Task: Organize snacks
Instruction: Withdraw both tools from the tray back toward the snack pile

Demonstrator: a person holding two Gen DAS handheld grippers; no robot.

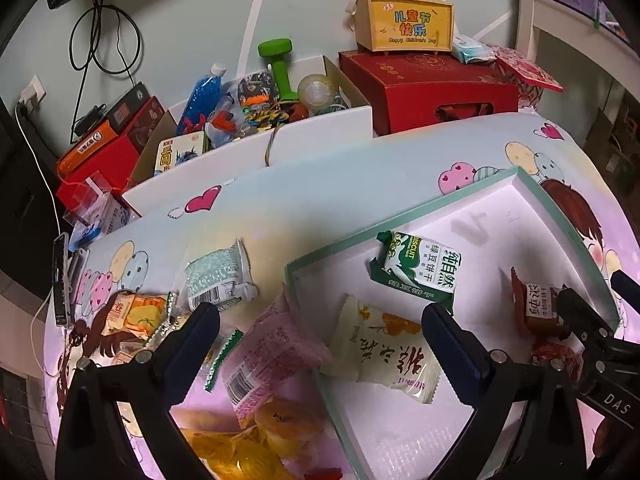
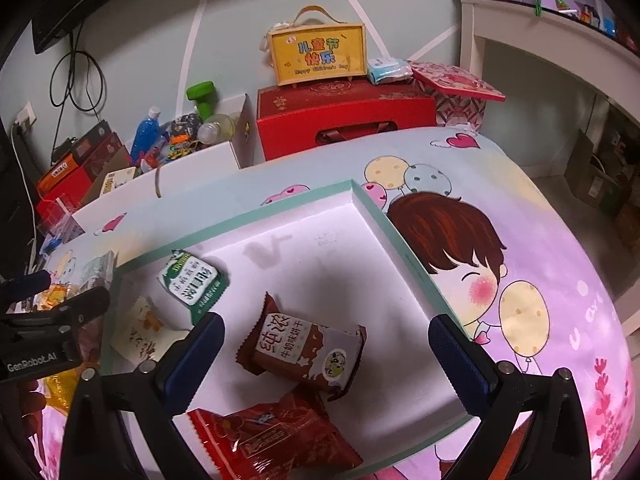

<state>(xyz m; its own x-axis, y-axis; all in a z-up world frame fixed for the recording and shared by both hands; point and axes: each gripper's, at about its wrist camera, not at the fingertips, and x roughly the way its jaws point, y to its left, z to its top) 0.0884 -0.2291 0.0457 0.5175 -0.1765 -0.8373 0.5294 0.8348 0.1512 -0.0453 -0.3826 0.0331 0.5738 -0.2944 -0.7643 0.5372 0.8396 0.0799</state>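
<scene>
Hovering over the tray (image 2: 404, 248), both grippers gape wide, empty: left gripper (image 1: 320, 340) above cream pkt (image 1: 384, 352) at tray edge, right gripper (image 2: 326, 344) above brown pkt (image 2: 304, 352) inside tray.

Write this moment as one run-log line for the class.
left gripper: open, empty | right gripper: open, empty | white mint-rimmed cardboard tray: holds brown biscuit packet, green biscuit packet | step: next snack
</scene>
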